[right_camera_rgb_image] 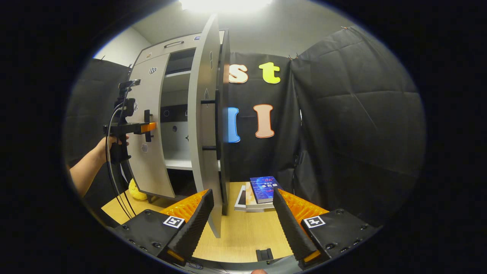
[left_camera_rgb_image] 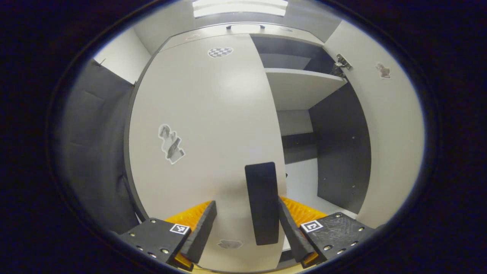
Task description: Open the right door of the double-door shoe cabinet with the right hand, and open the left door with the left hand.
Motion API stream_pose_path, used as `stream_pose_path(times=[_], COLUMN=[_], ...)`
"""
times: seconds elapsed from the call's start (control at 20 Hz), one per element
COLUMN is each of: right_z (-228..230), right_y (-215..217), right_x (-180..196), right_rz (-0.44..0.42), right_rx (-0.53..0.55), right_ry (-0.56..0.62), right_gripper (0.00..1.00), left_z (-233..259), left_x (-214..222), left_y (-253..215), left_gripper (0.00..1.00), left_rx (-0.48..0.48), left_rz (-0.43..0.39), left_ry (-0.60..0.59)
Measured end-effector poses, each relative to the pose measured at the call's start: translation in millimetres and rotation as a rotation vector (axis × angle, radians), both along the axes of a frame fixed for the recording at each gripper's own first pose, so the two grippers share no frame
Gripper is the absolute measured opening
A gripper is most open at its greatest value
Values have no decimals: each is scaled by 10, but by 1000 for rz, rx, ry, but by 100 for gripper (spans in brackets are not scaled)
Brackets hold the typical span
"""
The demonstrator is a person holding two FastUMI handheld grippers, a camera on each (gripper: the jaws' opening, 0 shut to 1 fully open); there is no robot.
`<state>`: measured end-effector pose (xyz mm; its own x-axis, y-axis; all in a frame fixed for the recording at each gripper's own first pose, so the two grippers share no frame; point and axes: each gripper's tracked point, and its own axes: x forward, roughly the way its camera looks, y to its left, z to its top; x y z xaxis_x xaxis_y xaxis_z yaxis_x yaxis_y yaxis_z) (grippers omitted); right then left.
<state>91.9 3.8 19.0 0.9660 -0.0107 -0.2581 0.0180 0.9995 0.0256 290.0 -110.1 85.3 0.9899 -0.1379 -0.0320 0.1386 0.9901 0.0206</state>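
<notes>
Left gripper view: the left gripper (left_camera_rgb_image: 247, 224) is seen spread open, its fingers either side of the dark handle (left_camera_rgb_image: 261, 203) on the closed left door (left_camera_rgb_image: 205, 125); contact cannot be told.
Cabinet interior: a shelf (left_camera_rgb_image: 300, 85) is shown past the door's edge.
Right gripper view: the right gripper (right_camera_rgb_image: 241, 219) is held open over the desk (right_camera_rgb_image: 243, 236), grasping nothing.
Right door: the right door (right_camera_rgb_image: 203, 125) is seen swung open, edge-on.
Desk: books (right_camera_rgb_image: 258, 192) are stacked beside the cabinet.

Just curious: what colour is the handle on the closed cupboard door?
Black. The handle stands out against the pale grey door, clearest in the left gripper view.
</notes>
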Motion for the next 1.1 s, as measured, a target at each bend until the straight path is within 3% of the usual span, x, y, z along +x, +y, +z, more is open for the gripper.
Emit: stream_pose_path(times=[0.05, 0.1, 0.2, 0.35, 0.4, 0.7, 0.75, 0.8, 1.1], right_z=[8, 6, 26, 56, 60, 84, 95, 105, 117], right_y=[-7, -8, 12, 13, 22, 28, 23, 21, 157], right_x=[9, 8, 25, 33, 31, -38, -40, -46, -71], right_rz=[-3, -5, -2, -6, -4, 4, 5, 5, 44], right_rx=[-5, -6, 1, -14, -22, -34, -31, -30, -36], right_ry=[-3, -5, -13, -27, -29, -34, -35, -36, -39], right_gripper=[98, 98, 98, 98, 98, 98, 98, 98, 98], left_z=[34, 8, -13, 47, 19, -12, 9, -2, 41], left_x=[-61, -9, 14, -36, -41, -124, -162, -172, -451], left_y=[6, -3, -51, -230, -232, -202, -189, -182, -80], left_gripper=[93, 84, 80, 58, 41, 24, 24, 17, 15], left_rx=[-4, -2, 24, 64, 65, -69, -91, -100, -112], left_rz=[1, 1, -9, -51, -49, -79, -77, -77, -114], left_ry=[-7, -2, -1, -20, -21, -5, -7, -6, 11])
